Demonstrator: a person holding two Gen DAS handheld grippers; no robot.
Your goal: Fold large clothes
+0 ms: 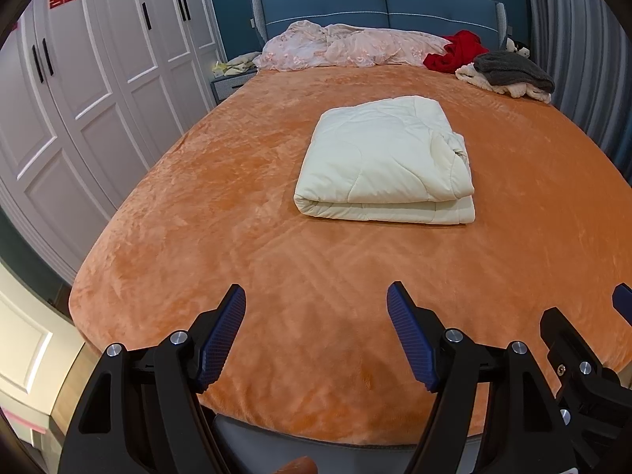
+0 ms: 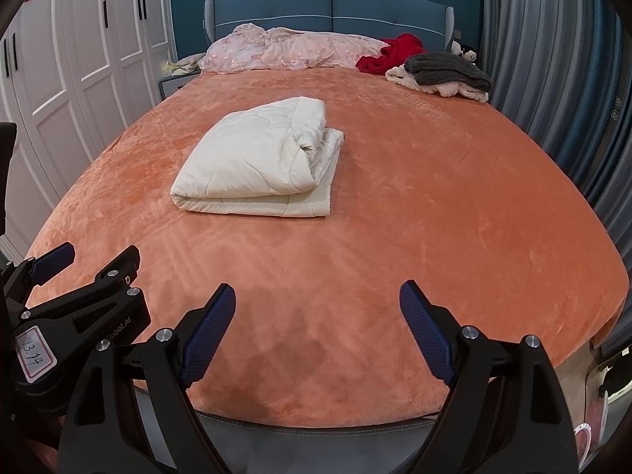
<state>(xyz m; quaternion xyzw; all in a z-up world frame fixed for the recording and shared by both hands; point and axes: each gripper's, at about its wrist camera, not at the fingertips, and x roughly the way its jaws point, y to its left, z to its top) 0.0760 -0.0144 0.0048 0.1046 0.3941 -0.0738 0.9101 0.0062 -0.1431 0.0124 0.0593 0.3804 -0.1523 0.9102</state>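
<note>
A cream quilted blanket [image 1: 385, 162] lies folded into a thick rectangle in the middle of the orange bed [image 1: 237, 237]. It also shows in the right wrist view [image 2: 256, 164]. My left gripper [image 1: 316, 296] is open and empty, held over the foot of the bed, well short of the blanket. My right gripper [image 2: 318, 296] is open and empty too, beside the left one, over the bed's foot [image 2: 434, 276]. The left gripper's body shows at the left edge of the right wrist view [image 2: 79, 304].
A pink crumpled duvet [image 1: 347, 47] lies along the blue headboard. A red garment [image 1: 454, 53] and a grey and cream pile [image 1: 509, 73] sit at the far right corner. White wardrobes [image 1: 79, 98] stand left of the bed, grey curtains [image 2: 553, 79] on the right.
</note>
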